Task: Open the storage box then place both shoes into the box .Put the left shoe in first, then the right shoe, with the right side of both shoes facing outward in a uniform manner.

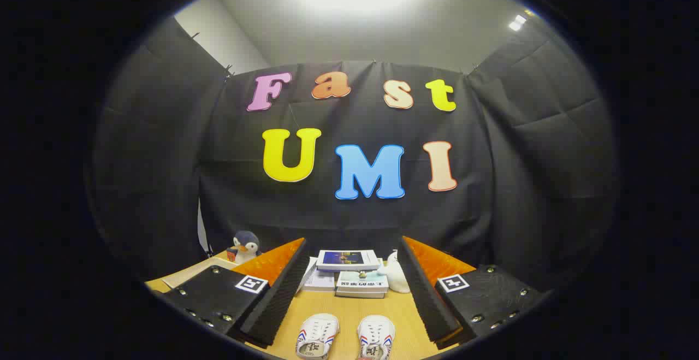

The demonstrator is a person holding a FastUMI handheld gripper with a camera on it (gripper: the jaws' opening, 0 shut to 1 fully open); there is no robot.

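Two white shoes with red and blue stripes lie side by side on the wooden table, toes pointing away from me: the left-hand shoe (317, 336) and the right-hand shoe (375, 338). They sit low between my two fingers. My gripper (354, 294) is open wide and holds nothing; its left finger (273, 294) and right finger (431, 294) flank the shoes. I cannot pick out a storage box among the things ahead.
Beyond the fingers, books are stacked (349, 272) on the table (349, 311) against the black cloth wall. A white plush toy (397, 275) lies to their right. A penguin plush (247, 246) stands at the far left beside a light board (191, 275).
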